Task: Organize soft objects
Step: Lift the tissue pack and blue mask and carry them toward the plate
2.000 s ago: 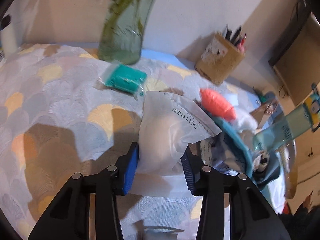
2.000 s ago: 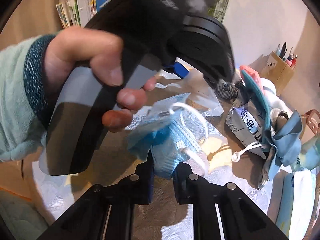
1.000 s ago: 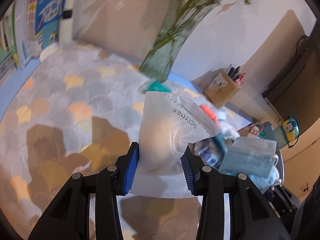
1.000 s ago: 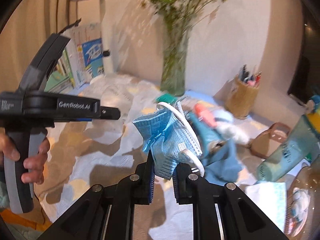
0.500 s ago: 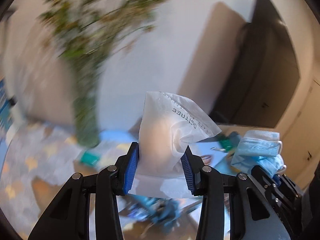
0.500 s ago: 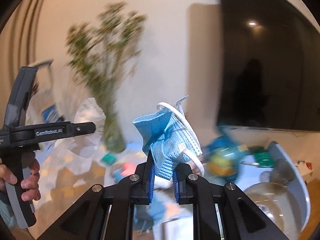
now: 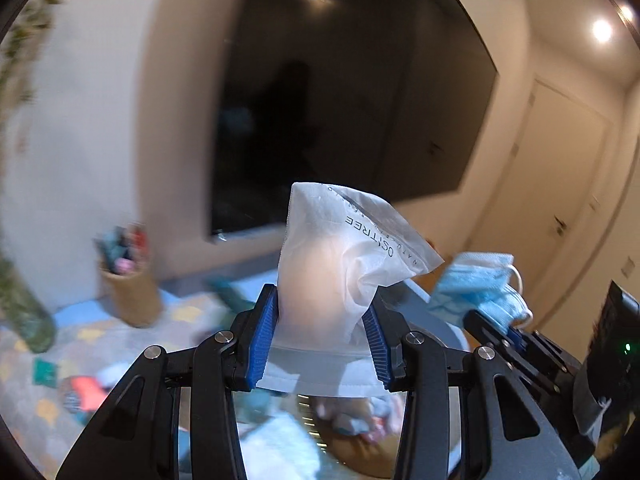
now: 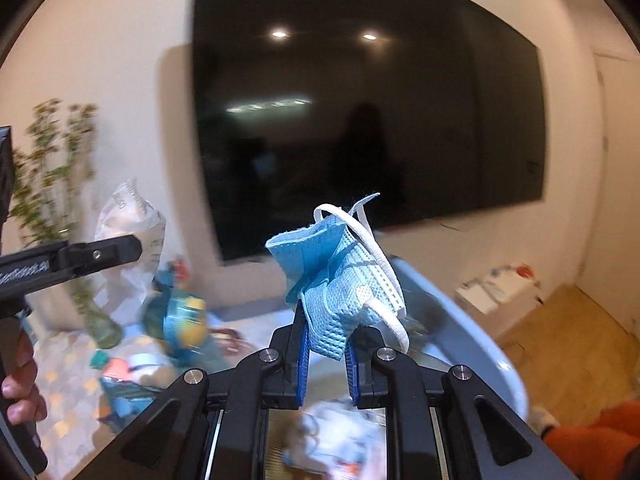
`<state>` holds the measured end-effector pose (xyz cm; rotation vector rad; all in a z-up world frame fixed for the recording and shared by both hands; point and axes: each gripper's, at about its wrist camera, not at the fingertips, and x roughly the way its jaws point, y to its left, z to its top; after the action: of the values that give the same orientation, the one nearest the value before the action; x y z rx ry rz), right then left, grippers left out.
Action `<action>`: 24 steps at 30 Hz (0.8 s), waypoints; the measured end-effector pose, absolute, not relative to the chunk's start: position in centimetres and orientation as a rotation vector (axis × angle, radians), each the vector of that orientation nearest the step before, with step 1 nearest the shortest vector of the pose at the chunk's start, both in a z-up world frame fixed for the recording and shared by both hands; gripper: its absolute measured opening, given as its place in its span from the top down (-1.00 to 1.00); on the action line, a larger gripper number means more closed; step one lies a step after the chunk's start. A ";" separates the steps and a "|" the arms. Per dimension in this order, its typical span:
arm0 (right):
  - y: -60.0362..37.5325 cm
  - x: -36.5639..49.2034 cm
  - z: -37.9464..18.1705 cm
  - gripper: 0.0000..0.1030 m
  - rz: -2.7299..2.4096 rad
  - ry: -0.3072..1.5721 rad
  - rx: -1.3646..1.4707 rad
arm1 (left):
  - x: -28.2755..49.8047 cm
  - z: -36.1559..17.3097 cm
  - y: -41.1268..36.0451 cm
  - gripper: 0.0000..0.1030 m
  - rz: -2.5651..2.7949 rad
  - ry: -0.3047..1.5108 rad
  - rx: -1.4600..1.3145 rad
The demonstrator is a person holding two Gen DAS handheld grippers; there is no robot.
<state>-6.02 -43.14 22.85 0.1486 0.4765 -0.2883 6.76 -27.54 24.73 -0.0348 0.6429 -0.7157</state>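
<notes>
My left gripper [image 7: 318, 340] is shut on a frosted white plastic pouch [image 7: 340, 276] with a pale soft thing inside, held up in the air. My right gripper [image 8: 326, 354] is shut on a crumpled light blue face mask [image 8: 340, 276] with white ear loops, also held high. The mask shows in the left wrist view [image 7: 476, 284] at the right, and the pouch shows in the right wrist view [image 8: 132, 248] at the left. Both hang over a pale grey bin [image 8: 460, 320] whose inside holds several blurred soft items [image 7: 352, 416].
A table with a scallop-pattern cloth [image 7: 100, 336] lies at lower left, with a pencil holder [image 7: 128, 284], a green glass vase [image 7: 24, 316], an orange item [image 7: 86, 386] and a blue-and-yellow bottle [image 8: 180, 316]. A dark TV [image 8: 360, 120] hangs on the wall.
Both grippers have swung right and upward, away from the table to above the grey bin, each keeping its hold. The vase and table have slid to the left edge of both views.
</notes>
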 end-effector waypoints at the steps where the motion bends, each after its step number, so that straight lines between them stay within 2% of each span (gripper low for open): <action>1: -43.9 -6.3 22.4 0.72 -0.306 0.489 0.160 | 6.7 24.3 -28.6 0.22 -0.733 0.660 -0.020; 8: -47.1 -8.7 19.3 0.72 -0.406 0.587 0.225 | 5.1 18.2 -34.6 0.22 -0.823 0.859 0.074; 14: -48.0 -9.5 16.9 0.72 -0.425 0.655 0.252 | 4.2 14.4 -36.2 0.22 -0.838 0.980 0.115; 24: -48.6 -9.7 16.2 0.72 -0.427 0.670 0.259 | 2.4 11.7 -36.9 0.22 -0.849 1.073 0.136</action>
<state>-9.65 -48.57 16.17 0.2591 0.6705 -0.4274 2.45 -36.86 11.66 0.1358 1.0730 -0.8494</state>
